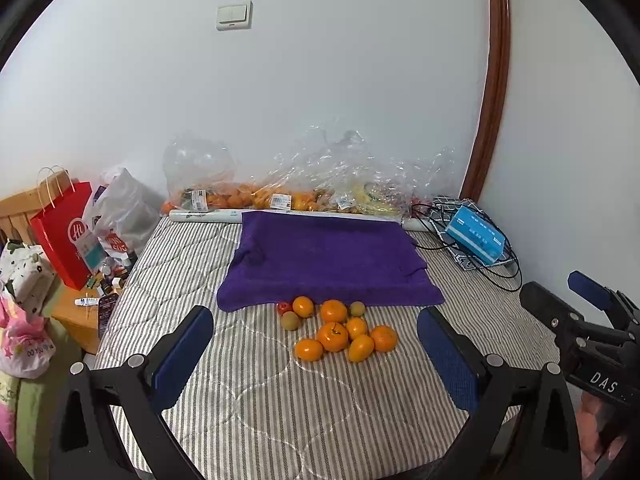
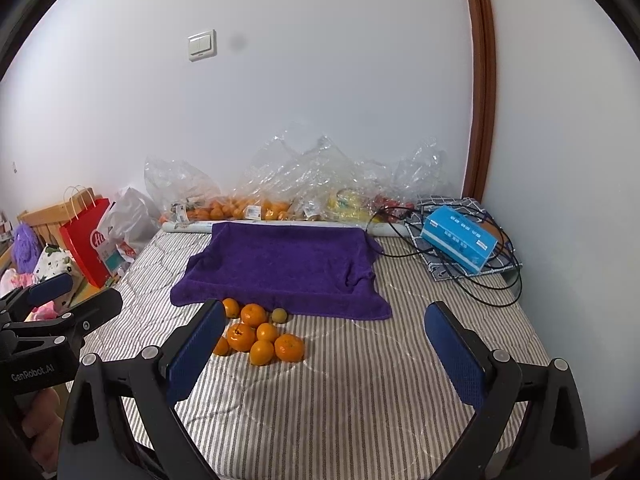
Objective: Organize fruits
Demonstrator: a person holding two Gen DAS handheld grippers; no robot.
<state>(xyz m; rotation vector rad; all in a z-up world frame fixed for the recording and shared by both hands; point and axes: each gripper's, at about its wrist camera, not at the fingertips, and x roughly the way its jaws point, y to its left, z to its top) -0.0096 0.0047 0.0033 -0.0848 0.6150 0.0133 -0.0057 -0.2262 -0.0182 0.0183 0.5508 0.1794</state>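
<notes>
A pile of oranges (image 1: 340,334) (image 2: 260,336) lies on the striped mattress (image 1: 280,400) just in front of a purple towel (image 1: 328,264) (image 2: 280,268). Two small greenish-brown fruits (image 1: 290,321) (image 2: 279,315) and a small red fruit (image 1: 284,307) sit at the pile's back. My left gripper (image 1: 316,364) is open, its blue pads either side of the pile and nearer than it. My right gripper (image 2: 326,356) is open with nothing between its fingers, the pile near its left finger (image 2: 196,352). Each gripper shows at the edge of the other's view.
Clear plastic bags of oranges and other fruit (image 1: 256,192) (image 2: 256,204) line the wall behind the towel. A blue tissue box (image 1: 476,240) (image 2: 460,244) and black cables (image 2: 480,280) lie at the back right. A red paper bag (image 1: 64,232) and clutter stand left of the mattress.
</notes>
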